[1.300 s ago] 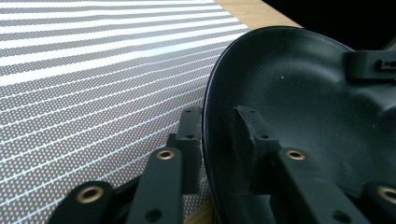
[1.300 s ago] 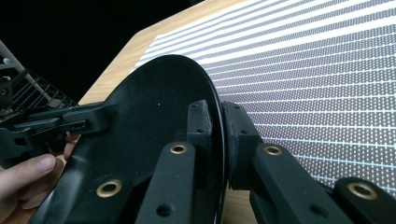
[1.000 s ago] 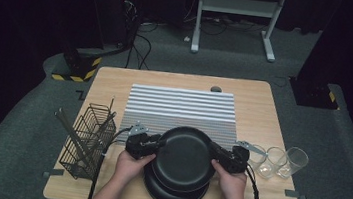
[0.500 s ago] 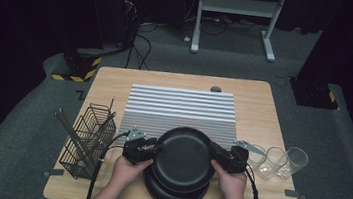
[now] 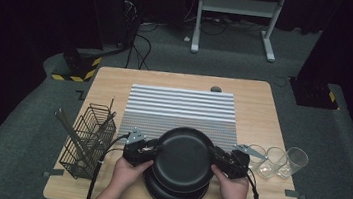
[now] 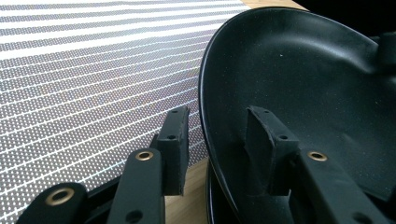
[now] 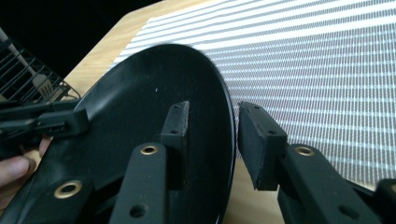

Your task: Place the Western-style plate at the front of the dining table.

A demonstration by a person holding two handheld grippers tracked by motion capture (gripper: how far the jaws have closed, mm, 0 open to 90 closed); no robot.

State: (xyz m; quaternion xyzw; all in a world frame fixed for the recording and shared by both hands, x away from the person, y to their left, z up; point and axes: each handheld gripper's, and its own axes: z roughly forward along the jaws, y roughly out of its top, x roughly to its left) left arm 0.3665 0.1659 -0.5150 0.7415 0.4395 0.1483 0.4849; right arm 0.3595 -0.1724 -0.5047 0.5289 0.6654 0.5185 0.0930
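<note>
Left gripper (image 5: pixel 151 151) is straddling the left rim of the top black plate (image 5: pixel 184 158), and I am seeing its jaws in the left gripper view (image 6: pixel 215 144) standing one outside and one inside the rim with a small gap to each face, so I am calling it parted around the rim rather than clamped. My right gripper (image 5: pixel 218 160) is doing the same on the plate's right rim; in the right gripper view (image 7: pixel 210 140) one jaw is lying against the inside of the dish and the other is standing just off the outer edge.

I am holding this plate at the near middle of the bench (image 5: pixel 116 80), just above a second black plate (image 5: pixel 174 194) that is lying flat beneath it. The top plate is round, so it has no long axis; its hollow is facing up, and its far edge is overhanging the near edge of the striped mat (image 5: pixel 181 107).

At the left, the wire basket (image 5: pixel 86 142) is carrying a few thin utensils (image 5: pixel 68 125) that are leaning out toward the left. At the right, three clear glasses (image 5: pixel 278 161) are standing in a row, looking empty, just beside my right gripper.
</note>
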